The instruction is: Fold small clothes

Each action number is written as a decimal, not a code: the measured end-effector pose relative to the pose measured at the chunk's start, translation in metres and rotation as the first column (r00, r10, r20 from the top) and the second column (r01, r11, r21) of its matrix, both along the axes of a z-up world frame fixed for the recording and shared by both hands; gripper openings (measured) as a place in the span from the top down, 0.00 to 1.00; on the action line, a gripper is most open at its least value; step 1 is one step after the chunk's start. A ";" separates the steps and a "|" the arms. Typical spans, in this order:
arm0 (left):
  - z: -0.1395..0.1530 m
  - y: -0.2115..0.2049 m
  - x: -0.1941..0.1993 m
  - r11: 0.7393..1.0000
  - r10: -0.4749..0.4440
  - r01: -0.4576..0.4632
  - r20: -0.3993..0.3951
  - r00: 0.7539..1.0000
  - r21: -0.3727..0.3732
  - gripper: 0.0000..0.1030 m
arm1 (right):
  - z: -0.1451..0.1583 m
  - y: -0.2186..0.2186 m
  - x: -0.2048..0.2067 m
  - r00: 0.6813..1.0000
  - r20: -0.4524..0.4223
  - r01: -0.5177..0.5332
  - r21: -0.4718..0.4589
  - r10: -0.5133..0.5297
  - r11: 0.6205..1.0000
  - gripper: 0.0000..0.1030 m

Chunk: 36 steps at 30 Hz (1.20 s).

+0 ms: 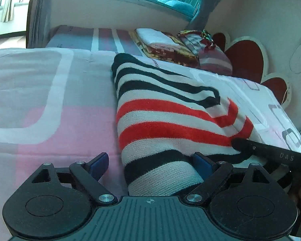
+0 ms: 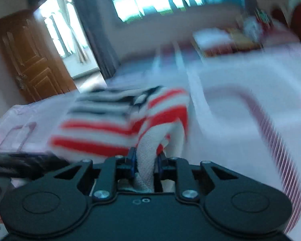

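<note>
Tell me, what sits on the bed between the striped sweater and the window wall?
In the left wrist view, bare bedsheet lies beyond the striped sweater; folded blankets are stacked to the right.

The striped sweater (image 1: 166, 120) is coarse knitted cloth, matt. Under it the bed sheet (image 1: 50, 100) is smooth printed cloth. The left gripper (image 1: 150, 163) is matt black plastic with shiny metal screws. At left in the right wrist view, a glossy wooden door (image 2: 30, 60).

Striped sweater (image 1: 166, 118) on, seemingly, bed (image 1: 50, 104)
</note>
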<state>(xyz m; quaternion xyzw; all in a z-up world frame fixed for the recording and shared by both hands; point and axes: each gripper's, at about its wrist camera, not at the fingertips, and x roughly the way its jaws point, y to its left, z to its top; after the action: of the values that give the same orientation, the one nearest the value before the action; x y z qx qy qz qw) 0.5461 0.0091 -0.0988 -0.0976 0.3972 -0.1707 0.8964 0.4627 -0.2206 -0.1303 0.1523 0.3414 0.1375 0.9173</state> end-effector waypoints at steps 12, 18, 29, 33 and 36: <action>0.018 0.019 -0.029 0.995 -0.057 0.057 0.009 0.998 -0.082 0.12 | 0.012 -0.048 -0.026 0.995 -0.103 0.037 0.291 -0.007 0.956 0.65; 0.007 0.025 -0.039 0.997 -0.047 0.047 0.002 0.999 -0.061 0.12 | 0.010 -0.048 -0.039 0.994 -0.113 0.020 0.283 0.012 0.959 0.68; 0.010 0.022 -0.059 0.999 -0.045 0.045 0.009 0.999 0.029 0.12 | 0.016 -0.050 -0.066 0.995 -0.082 -0.037 0.267 0.061 0.963 0.79; 0.014 0.028 -0.058 0.999 -0.047 0.047 0.009 0.999 0.003 0.12 | -0.007 -0.045 -0.054 0.980 -0.186 -0.030 0.207 0.070 0.978 0.77; 0.030 0.036 -0.047 0.998 -0.025 0.029 0.065 0.998 -0.052 0.12 | 0.016 -0.060 -0.048 0.996 -0.075 -0.036 0.253 0.056 0.967 0.64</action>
<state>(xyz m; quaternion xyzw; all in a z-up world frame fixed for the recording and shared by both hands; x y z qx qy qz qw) 0.4991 0.0448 -0.0689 -0.1104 0.3646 -0.1963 0.9035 0.4144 -0.2808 -0.1146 0.2649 0.3616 0.1946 0.8725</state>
